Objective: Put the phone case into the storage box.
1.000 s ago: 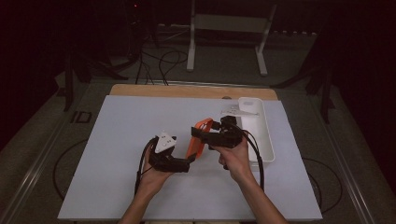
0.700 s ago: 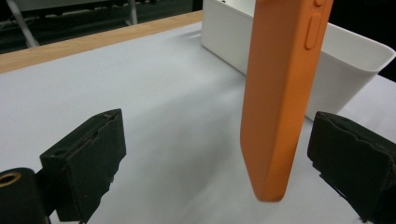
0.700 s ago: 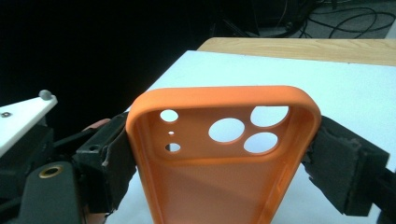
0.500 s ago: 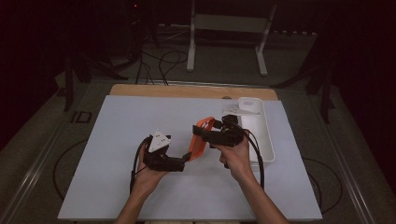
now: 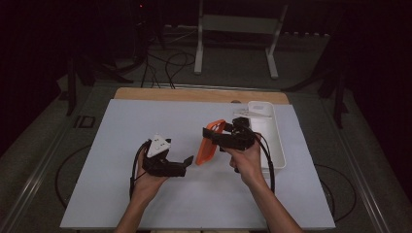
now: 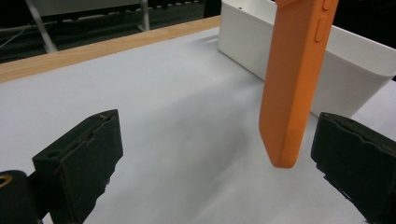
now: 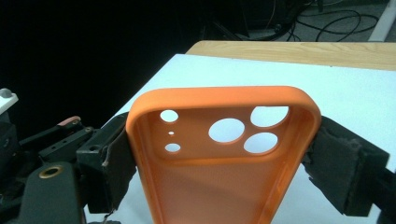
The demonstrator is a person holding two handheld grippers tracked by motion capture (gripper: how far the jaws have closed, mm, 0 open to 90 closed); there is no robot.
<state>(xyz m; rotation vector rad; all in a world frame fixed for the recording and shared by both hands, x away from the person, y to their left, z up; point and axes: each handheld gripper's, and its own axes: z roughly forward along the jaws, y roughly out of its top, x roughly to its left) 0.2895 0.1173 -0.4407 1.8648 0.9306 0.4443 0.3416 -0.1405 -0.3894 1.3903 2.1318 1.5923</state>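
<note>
Since a second ago, I am drawing my left tool down and away from the orange silicone phone case, so a small gap is now showing between them in the high view, while my right tool is staying about where it was.

I am holding the left tool with its jaws spread wide and nothing between them. In the left gripper view the case is hanging ahead of those jaws, its lower end above the worktop and near the right-hand jaw, without touching either one. Its side buttons are facing this camera.

I am keeping my right tool pinching the phone case across its width, one black pad on each long edge. The case's open inside is facing the right gripper view, and the camera cut-outs are sitting at its upper end. In the high view the case is standing tilted above the pale grey sheet covering the worktop, roughly in the middle, between my two hands.

A long white plastic tray is sitting on the sheet just to the right of my right hand. A strip of bare wooden worktop edge is showing along the far side of the sheet.
</note>
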